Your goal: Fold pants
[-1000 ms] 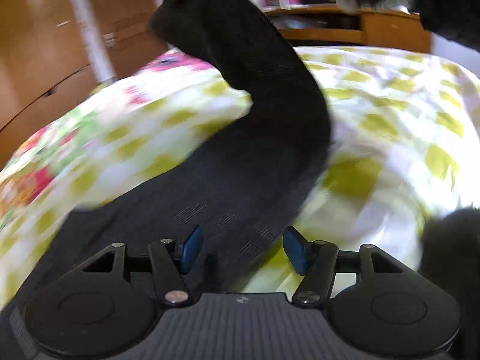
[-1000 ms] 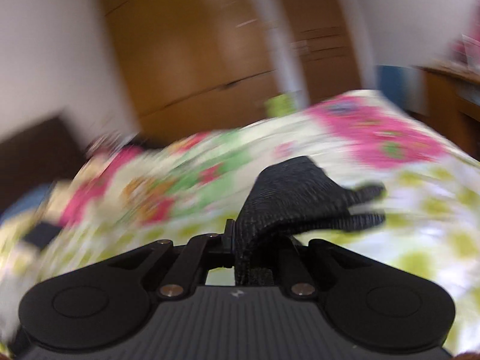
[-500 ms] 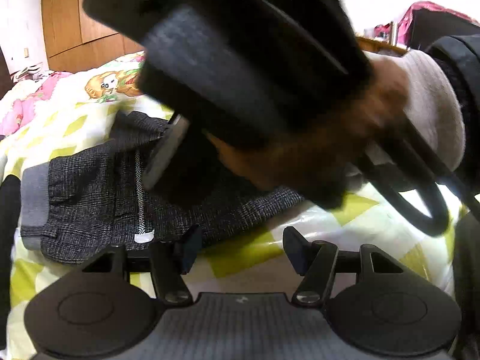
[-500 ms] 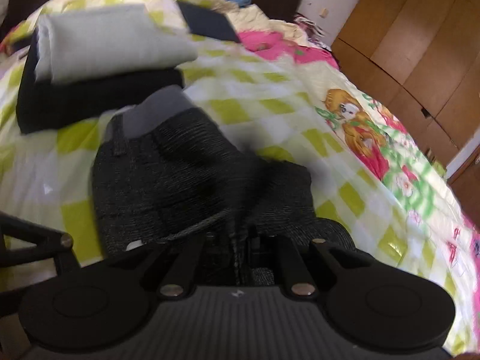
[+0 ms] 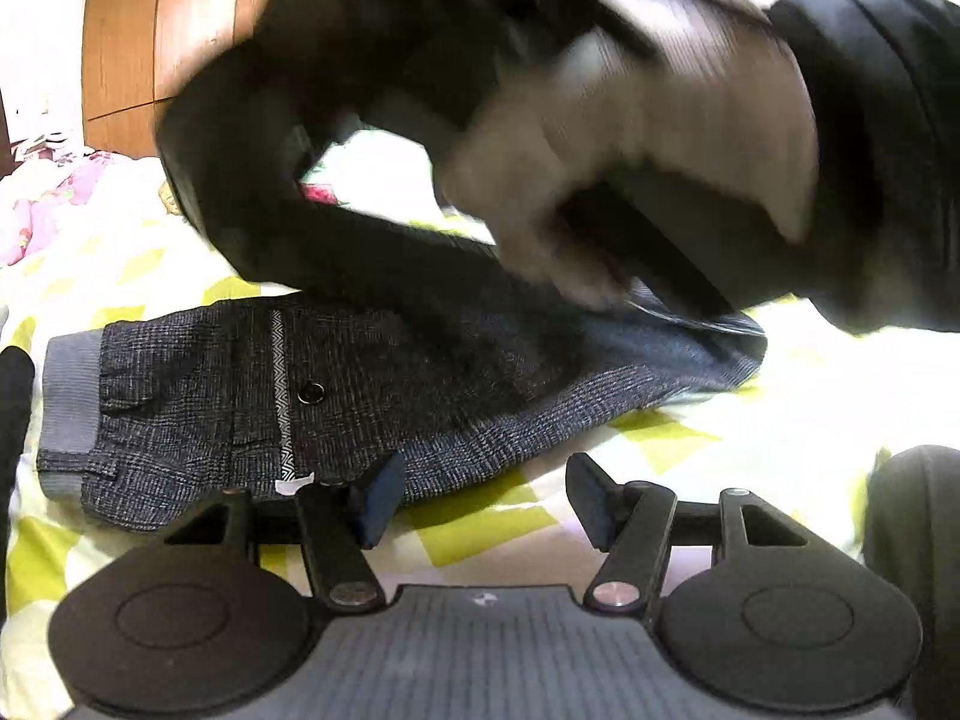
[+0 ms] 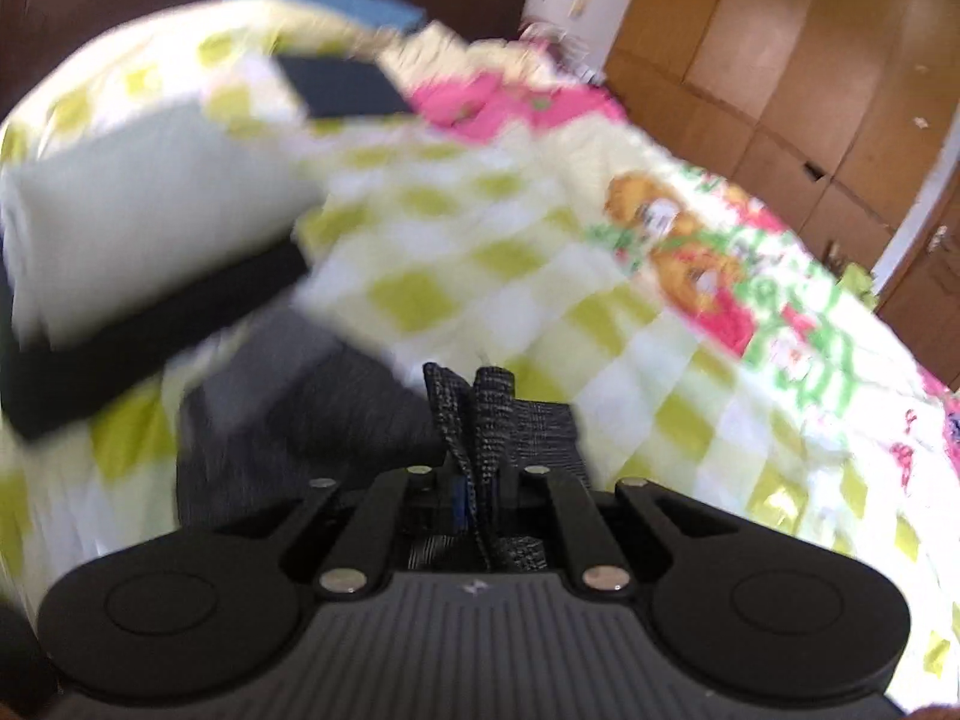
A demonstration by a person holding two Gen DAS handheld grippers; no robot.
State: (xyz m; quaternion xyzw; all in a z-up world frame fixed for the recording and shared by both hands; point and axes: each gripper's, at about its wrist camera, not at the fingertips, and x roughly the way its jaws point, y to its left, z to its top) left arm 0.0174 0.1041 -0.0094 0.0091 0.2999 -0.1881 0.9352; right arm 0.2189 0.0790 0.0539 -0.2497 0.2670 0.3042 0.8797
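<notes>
Dark grey tweed pants [image 5: 336,396] with a lighter grey waistband lie flat across the yellow-checked bedspread [image 5: 798,420], waistband to the left. My left gripper [image 5: 480,495] hangs open just in front of their near edge, nothing between its fingers. Above the pants, a gloved hand [image 5: 630,168] carries the right gripper, blurred, low over the far side of the cloth. In the right wrist view the right gripper [image 6: 480,480] is shut on a bunched fold of the pants [image 6: 486,414], which sticks up between its fingers.
A folded pale cloth [image 6: 138,222] lies on a folded black one [image 6: 156,324] at the left of the bed. A dark flat object [image 6: 342,87] rests further back. Wooden wardrobe doors [image 6: 792,42] stand beyond the bed.
The right gripper has swung the held pant leg over and down onto the rest of the pants. The left gripper moved across the bed, and the pants now lie flat before it.
</notes>
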